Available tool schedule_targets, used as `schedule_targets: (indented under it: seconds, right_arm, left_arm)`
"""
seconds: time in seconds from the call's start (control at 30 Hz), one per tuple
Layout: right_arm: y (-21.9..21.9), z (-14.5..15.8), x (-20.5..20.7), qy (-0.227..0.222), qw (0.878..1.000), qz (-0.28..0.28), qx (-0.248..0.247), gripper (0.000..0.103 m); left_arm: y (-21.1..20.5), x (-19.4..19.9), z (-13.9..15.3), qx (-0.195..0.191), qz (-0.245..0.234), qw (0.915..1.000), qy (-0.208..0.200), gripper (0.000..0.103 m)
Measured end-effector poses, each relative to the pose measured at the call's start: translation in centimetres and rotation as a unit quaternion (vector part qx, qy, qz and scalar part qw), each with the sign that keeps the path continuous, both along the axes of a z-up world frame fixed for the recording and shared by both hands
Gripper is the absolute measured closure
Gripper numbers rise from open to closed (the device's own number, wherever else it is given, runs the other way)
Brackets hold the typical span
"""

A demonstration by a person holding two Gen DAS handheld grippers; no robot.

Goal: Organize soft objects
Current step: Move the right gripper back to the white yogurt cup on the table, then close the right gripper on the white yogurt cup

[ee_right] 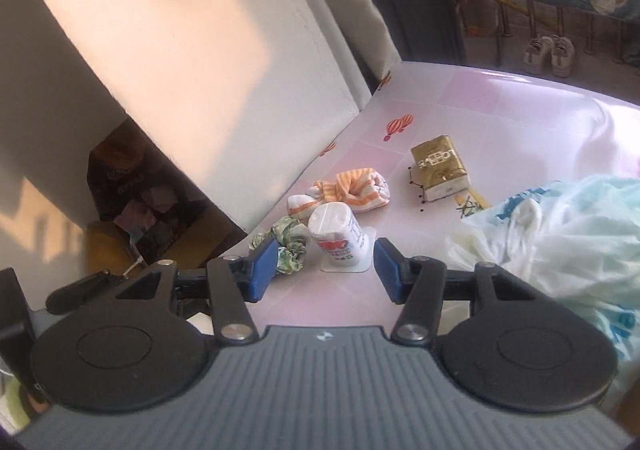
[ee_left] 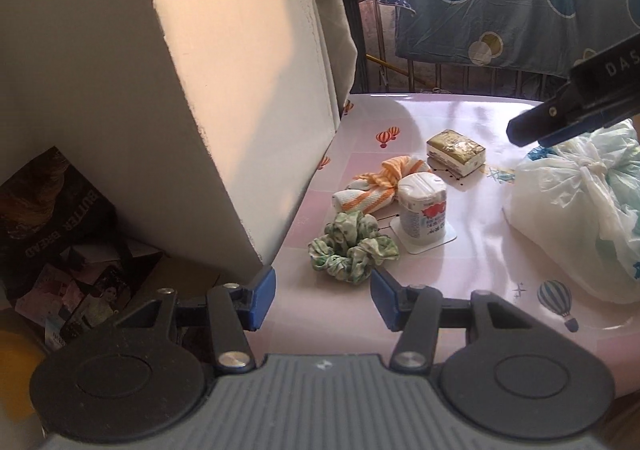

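Hovering with both sets of jaws spread wide and empty, my left gripper (ee_left: 322,302) faces the green scrunchie (ee_left: 352,250) on the tabletop (ee_left: 460,274), touching the tissue pack (ee_left: 424,214). I'd pinch its near loop, sparing the pack.

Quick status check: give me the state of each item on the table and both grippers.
Left gripper: open, empty.
Right gripper: open, empty.
Green scrunchie: loose on table.
Striped cloth: knotted.
White cup: upside down, sealed.
Tissue pack: closed, flat.
Plastic bag: tied shut.
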State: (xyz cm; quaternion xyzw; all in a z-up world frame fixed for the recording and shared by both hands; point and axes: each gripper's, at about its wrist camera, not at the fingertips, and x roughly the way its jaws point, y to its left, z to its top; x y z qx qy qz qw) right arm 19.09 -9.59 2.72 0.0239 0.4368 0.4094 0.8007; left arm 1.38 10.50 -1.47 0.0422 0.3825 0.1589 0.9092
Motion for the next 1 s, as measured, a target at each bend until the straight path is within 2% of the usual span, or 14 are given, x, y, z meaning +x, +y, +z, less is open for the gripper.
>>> schedule_targets:
  seconds: [0.13,0.33,0.4,0.53,0.67,0.87,1.0]
  right_arm:
    - [6.0,-2.9,1.1,-0.033,0.997,0.033,-0.057,0.047]
    - [10.3,-6.7,2.6,-0.055,0.992,0.046,-0.103,0.047]
    - [11.0,-7.3,2.4,-0.072,0.99,0.045,-0.111,0.046]
    - [11.8,-7.5,2.2,-0.1,0.985,0.028,-0.138,0.049]
    - [11.7,-8.0,2.8,-0.101,0.984,0.001,-0.147,0.049]
    - [12.6,-8.9,2.9,-0.11,0.98,-0.009,-0.168,0.044]
    - [13.0,-9.5,2.7,-0.1,0.979,-0.01,-0.177,0.046]
  left_arm:
    - [3.5,-0.2,0.0,-0.018,0.043,0.9989,-0.001,0.047]
    - [7.4,-0.7,-0.1,-0.051,0.09,0.9946,-0.009,0.034]
    - [8.0,-0.9,-0.1,-0.058,0.095,0.9937,-0.012,0.026]
    - [8.5,-1.1,-0.4,-0.072,0.096,0.9927,-0.016,0.025]
    - [8.7,-1.5,-0.6,-0.084,0.092,0.9919,-0.023,0.021]
    - [8.9,-2.1,-0.8,-0.085,0.087,0.9923,-0.026,0.02]
    - [9.3,-2.3,-0.9,-0.097,0.088,0.9909,-0.031,0.02]
